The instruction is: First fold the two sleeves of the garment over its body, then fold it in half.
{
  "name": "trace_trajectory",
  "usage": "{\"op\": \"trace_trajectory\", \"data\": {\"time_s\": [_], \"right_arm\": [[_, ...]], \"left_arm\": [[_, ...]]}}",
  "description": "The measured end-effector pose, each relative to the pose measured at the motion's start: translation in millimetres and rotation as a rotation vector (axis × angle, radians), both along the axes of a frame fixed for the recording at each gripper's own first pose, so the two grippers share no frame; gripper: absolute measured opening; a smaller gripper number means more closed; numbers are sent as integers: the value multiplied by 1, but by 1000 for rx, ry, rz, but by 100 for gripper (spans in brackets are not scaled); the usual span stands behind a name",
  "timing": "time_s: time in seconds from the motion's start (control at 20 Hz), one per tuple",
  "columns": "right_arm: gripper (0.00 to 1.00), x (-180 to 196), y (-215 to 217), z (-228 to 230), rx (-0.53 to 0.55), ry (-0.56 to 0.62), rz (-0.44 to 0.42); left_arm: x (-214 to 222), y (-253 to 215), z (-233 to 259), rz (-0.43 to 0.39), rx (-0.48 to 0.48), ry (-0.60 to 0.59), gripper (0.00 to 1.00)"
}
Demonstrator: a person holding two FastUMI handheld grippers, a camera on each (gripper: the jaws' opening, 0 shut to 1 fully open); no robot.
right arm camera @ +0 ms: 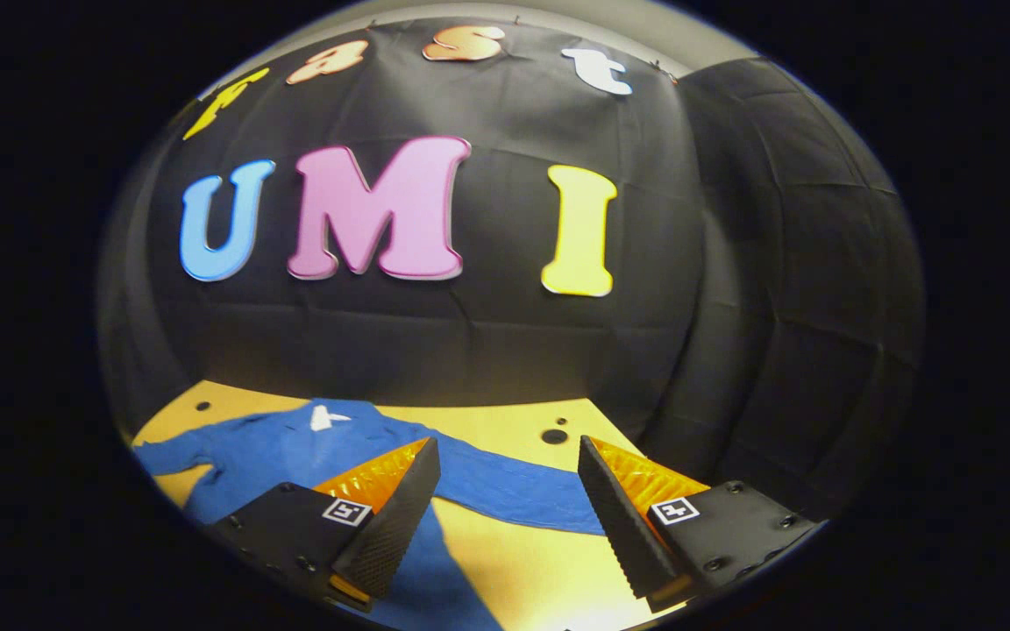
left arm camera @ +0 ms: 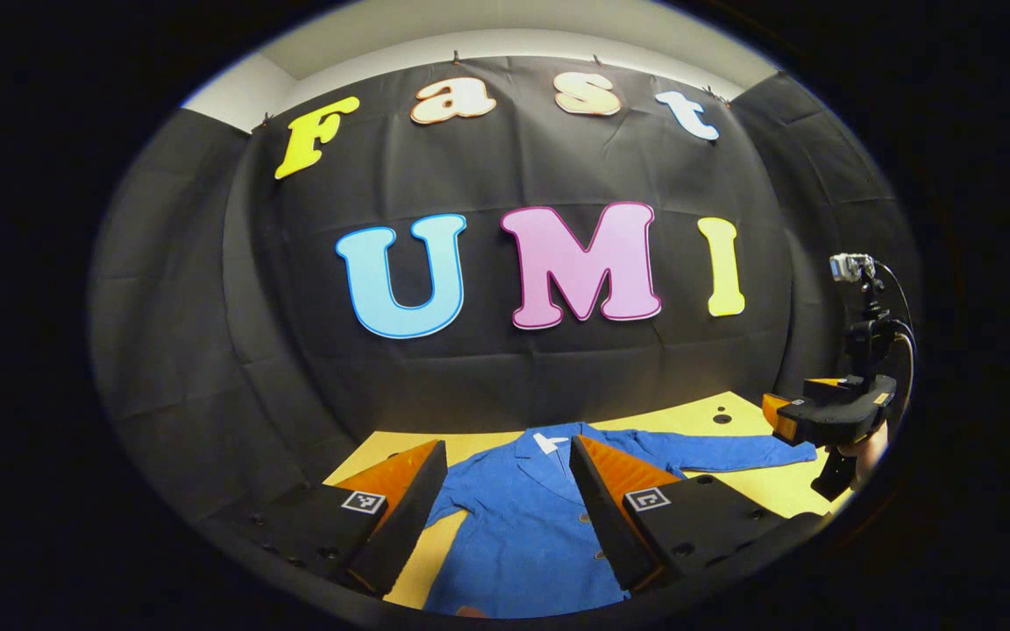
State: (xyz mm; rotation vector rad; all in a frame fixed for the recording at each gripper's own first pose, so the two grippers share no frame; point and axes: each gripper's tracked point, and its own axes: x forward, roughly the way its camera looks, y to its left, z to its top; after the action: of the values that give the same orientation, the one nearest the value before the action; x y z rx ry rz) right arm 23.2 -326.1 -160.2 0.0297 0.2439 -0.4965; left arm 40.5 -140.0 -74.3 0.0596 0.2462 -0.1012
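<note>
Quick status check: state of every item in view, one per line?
Jacket: spread flat on the table, unfolded.
Right sleeve: stretched out sideways, not folded over.
Left tool: open, above the jacket body, holding nothing.
Right tool: open, above the right sleeve, holding nothing.
Table: yellow, jacket lying on it.

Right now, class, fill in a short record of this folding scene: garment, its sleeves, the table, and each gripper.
garment: blue jacket lying flat, front up, collar toward the far wall
sleeves: spread out to the sides; right sleeve not yet folded
table: yellow top with small holes
left gripper: open, above the jacket body
right gripper: open, over the sleeve, not touching it
task progress: no fold made yet
</note>
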Motion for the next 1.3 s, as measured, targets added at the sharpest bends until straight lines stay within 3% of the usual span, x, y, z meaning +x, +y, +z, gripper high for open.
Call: {"op": "trace_trajectory", "data": {"time_s": [0.1, 0.15, 0.25, 0.3, 0.35, 0.4, 0.6, 1.0, 1.15, 1.25, 1.3], "right_arm": [[95, -5, -37, -24, 15, 45, -54], [100, -6, -56, -31, 4, 56, -79], [100, -8, -91, -52, -17, 94, -130], [95, -11, -106, -64, -11, 122, -156], [100, -13, -119, -80, 15, 157, -171], [96, -18, -129, -97, 48, 196, -186], [100, -26, -173, -171, 181, 352, -306], [100, -43, -194, -239, 449, 459, -396], [98, -39, -199, -238, 441, 437, -400], [83, -36, -195, -237, 436, 443, -393], [81, -31, -195, -237, 443, 437, -385]], "left_arm": [[3, -18, -3, -24, 20, 5, 81], [5, -26, -7, -40, 38, 11, 81], [8, -44, -15, -75, 63, 28, 82], [10, -54, -17, -97, 60, 35, 81], [12, -65, -21, -122, 59, 46, 82], [14, -73, -24, -141, 67, 56, 81], [14, -91, -45, -184, 80, 112, 81], [13, -111, -68, -205, 39, 214, 81], [10, -113, -73, -198, 46, 238, 82], [6, -111, -72, -193, 37, 246, 82], [4, -111, -72, -192, 27, 250, 82]]}}
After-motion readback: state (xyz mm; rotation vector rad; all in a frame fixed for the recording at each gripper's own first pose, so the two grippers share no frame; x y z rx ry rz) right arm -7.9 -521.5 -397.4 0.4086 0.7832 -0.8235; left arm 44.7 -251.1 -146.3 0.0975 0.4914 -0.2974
